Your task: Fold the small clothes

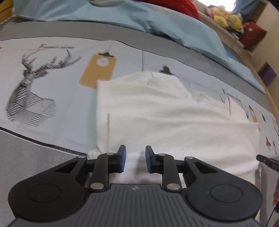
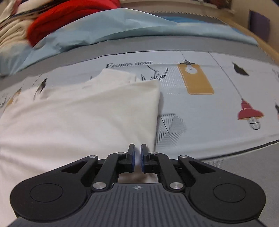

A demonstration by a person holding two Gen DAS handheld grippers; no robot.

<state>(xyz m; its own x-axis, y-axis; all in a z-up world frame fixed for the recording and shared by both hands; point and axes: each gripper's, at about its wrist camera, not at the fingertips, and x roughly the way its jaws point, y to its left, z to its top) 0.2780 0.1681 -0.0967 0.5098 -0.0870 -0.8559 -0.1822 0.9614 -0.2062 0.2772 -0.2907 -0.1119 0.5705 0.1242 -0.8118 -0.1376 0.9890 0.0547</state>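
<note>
A white garment (image 1: 157,111) lies partly folded on a printed bedsheet (image 1: 52,83). My left gripper (image 1: 135,158) is open, its blue pads on either side of the garment's near edge, with white cloth between them. In the right wrist view the same garment (image 2: 78,111) fills the left half, its folded right edge running down to my right gripper (image 2: 137,154). That gripper is shut on the garment's near right corner, with a sliver of white cloth pinched between the pads.
A light blue quilt (image 1: 139,17) and a red cloth (image 2: 69,15) lie at the far side of the bed. Plush toys (image 1: 226,15) sit on a ledge at far right. The bed's wooden edge (image 2: 268,47) runs along the right. The tip of the other gripper (image 1: 266,162) shows at right.
</note>
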